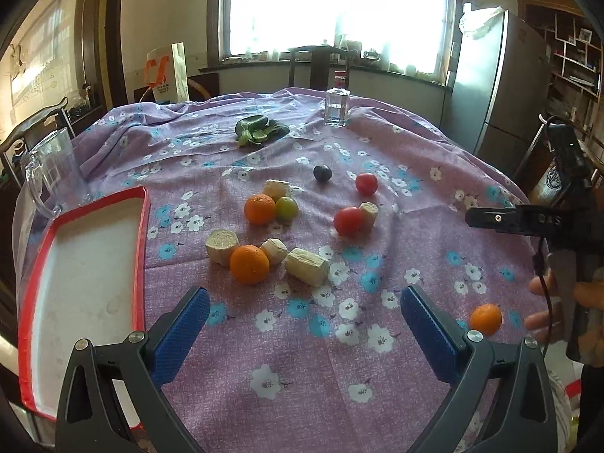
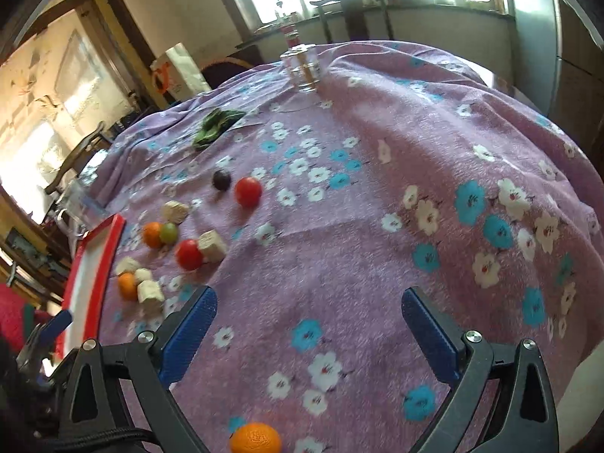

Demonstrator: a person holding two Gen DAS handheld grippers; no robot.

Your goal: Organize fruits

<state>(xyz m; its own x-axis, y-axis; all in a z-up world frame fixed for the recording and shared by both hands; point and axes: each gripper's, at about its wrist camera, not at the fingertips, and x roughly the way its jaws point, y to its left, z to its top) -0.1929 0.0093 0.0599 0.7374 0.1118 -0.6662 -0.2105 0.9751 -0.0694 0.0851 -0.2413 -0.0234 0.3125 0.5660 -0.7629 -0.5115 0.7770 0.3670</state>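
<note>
Above the flowered purple cloth on the worktop [image 1: 377, 124], the left tool [image 1: 304, 324] hovers level with its jaws spread wide and empty, and the right tool [image 2: 307, 324], tilted to one side, is likewise agape over a lone orange [image 2: 255, 438]. Ahead of the left tool lie two oranges [image 1: 249, 264], tomatoes [image 1: 348, 220], a green fruit [image 1: 287, 208], a dark plum [image 1: 322, 172] and pale chunks; the red-rimmed tray [image 1: 141, 249] sits at the left.

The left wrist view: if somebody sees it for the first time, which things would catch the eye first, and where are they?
The purple flowered tablecloth fills the view, and in its middle lies a loose cluster of oranges, red tomatoes and pale corn pieces. At the left edge lies a red-rimmed white tray, nothing in it. One orange sits apart at the right, near the right gripper.
</note>
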